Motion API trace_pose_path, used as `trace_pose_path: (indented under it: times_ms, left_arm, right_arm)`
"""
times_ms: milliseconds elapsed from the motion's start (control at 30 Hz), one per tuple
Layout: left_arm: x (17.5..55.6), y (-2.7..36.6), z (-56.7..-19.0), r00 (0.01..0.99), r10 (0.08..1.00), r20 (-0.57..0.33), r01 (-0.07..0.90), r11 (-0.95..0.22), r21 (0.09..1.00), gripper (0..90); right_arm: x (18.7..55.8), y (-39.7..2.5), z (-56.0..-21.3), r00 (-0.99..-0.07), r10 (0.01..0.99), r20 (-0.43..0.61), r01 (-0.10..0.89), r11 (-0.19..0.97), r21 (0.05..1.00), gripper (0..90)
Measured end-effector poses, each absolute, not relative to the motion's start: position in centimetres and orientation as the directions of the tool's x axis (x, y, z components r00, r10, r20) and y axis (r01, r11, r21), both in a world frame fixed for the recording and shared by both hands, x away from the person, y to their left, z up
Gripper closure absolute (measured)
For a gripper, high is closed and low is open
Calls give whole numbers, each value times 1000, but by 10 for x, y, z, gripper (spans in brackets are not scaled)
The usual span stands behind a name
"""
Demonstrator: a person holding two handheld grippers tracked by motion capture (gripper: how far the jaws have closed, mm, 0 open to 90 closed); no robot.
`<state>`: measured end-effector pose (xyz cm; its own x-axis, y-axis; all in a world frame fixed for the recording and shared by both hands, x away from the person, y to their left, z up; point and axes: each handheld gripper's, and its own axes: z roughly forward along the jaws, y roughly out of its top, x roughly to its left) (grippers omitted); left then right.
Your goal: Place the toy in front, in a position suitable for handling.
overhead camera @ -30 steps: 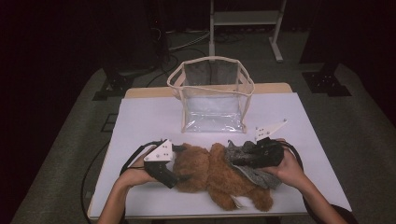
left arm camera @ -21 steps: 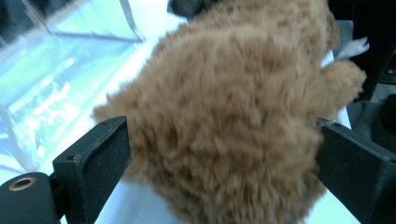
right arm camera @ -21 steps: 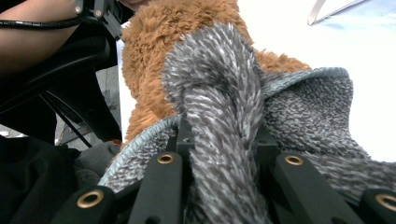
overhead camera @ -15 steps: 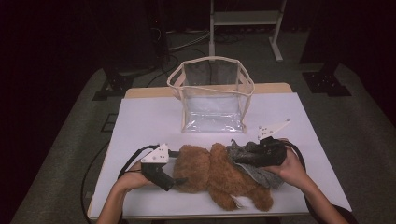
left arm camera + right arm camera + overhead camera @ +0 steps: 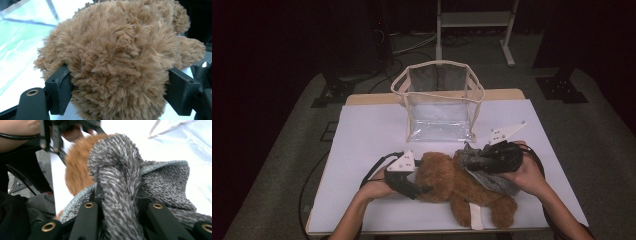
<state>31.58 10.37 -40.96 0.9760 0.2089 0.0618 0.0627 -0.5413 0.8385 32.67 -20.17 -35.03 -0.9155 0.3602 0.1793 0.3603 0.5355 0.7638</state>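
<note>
A brown teddy bear lies on the white table top near its front edge. My left gripper comes in from the left, and the bear's furry head sits between its two jaws, which press the fur on both sides. A grey knitted cloth covers the bear's body. My right gripper is shut on a bunched fold of that grey cloth, pulled up toward the head. The brown fur shows behind the fold.
A clear plastic bag with a cream rim stands open at the back middle of the table. A white strip lies by the bear's legs. A metal stand is on the floor beyond.
My left gripper has shifted right onto the bear's head. The right gripper has stayed about where it was, holding the grey cloth.
</note>
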Motion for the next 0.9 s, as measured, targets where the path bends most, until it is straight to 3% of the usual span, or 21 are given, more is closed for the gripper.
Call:
trace_pose_path:
  times_ms: [133,433,900]
  left_arm:
    - [312,86,-409,976,192,100,28,-569,822,197]
    - [306,92,-406,976,190,109,17,-562,827,228]
    - [288,84,-405,972,159,175,-46,-599,799,232]
  right_arm:
    - [324,-186,-353,-928,331,170,339,566,752,710]
    - [328,-197,-361,-908,345,238,398,533,747,709]
    - [370,-138,-356,-910,306,280,411,580,703,709]
